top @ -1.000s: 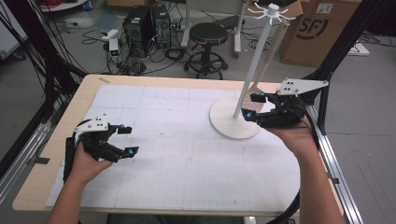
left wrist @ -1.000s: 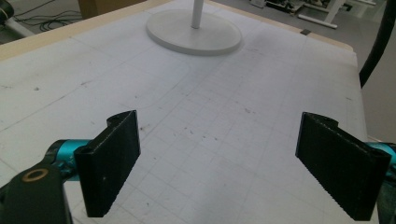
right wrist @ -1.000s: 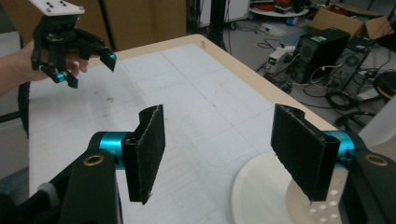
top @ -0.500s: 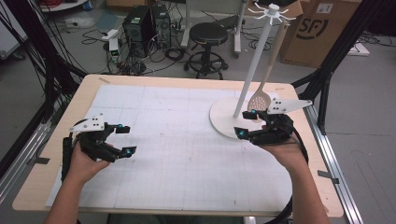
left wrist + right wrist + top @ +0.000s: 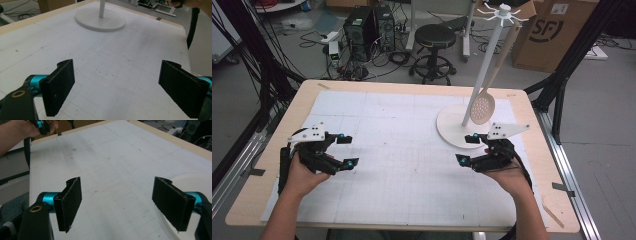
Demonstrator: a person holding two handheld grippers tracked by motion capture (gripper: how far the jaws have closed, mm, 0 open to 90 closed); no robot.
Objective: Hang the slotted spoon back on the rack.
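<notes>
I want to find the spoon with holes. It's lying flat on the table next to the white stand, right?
Not quite. The slotted spoon isn't lying flat: the high view shows it hanging from a hook at the top of the white stand, its holed bowl dangling just above the stand's round base. The right claw beside it is open and empty.

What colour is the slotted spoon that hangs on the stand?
Pale beige slotted spoon; the high view shows it best.

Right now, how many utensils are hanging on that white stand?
1. A wooden slotted spoon hangs from the top ring of the white stand at the table's far right, its head just above the round base. The other hooks look bare.
</notes>
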